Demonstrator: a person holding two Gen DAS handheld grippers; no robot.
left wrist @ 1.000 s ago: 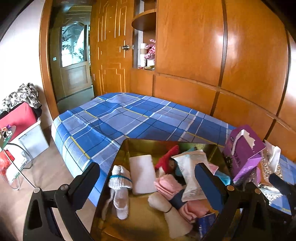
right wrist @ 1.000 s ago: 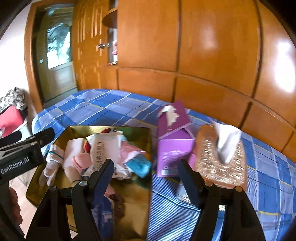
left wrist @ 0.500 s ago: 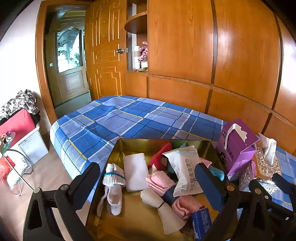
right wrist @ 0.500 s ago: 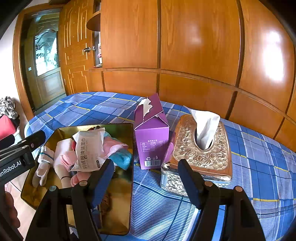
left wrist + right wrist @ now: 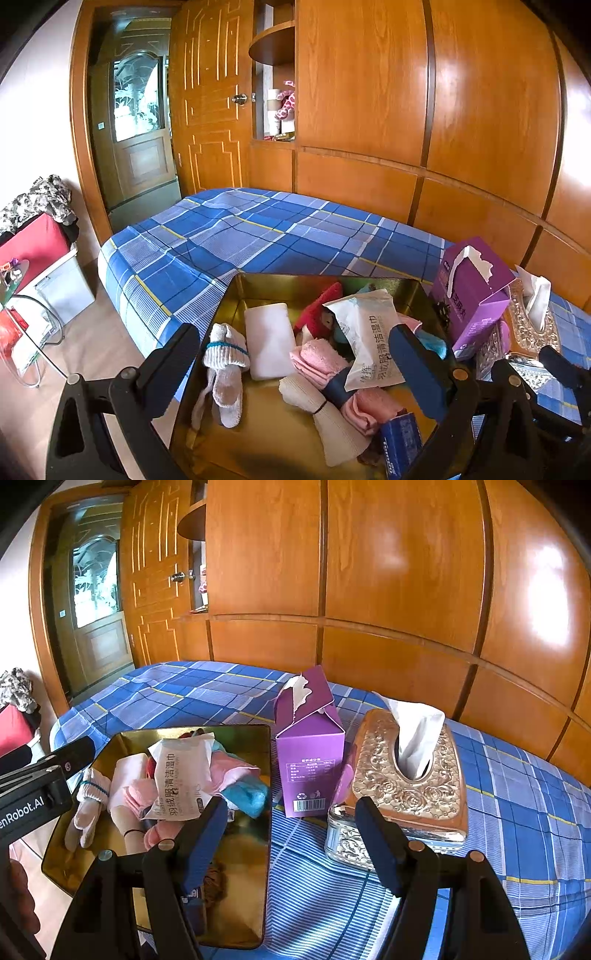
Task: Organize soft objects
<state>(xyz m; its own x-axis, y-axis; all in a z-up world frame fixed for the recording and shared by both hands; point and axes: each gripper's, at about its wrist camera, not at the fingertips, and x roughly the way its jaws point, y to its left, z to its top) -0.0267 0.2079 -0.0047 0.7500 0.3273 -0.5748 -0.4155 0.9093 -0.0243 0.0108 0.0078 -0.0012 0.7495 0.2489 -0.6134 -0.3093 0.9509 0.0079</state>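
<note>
A gold tray (image 5: 258,443) (image 5: 240,867) on the blue plaid bed holds a white wipes packet (image 5: 369,343) (image 5: 177,775), grey-white socks (image 5: 225,365), a white pad (image 5: 267,339), pink cloths (image 5: 317,362), a red cloth (image 5: 317,310) and a teal cloth (image 5: 243,794). My left gripper (image 5: 295,354) is open and empty above the tray. My right gripper (image 5: 291,819) is open and empty, above the bed between the tray and the tissue boxes.
A purple tissue box (image 5: 310,753) and an ornate gold tissue holder (image 5: 406,775) stand right of the tray. Wooden wardrobe panels (image 5: 388,572) run behind the bed (image 5: 258,236). A door (image 5: 140,129), a red box (image 5: 33,247) and floor clutter lie left.
Both grippers have drawn back and risen a little, so more of the room and bed shows. The tray contents have not moved. Both grippers stay open.
</note>
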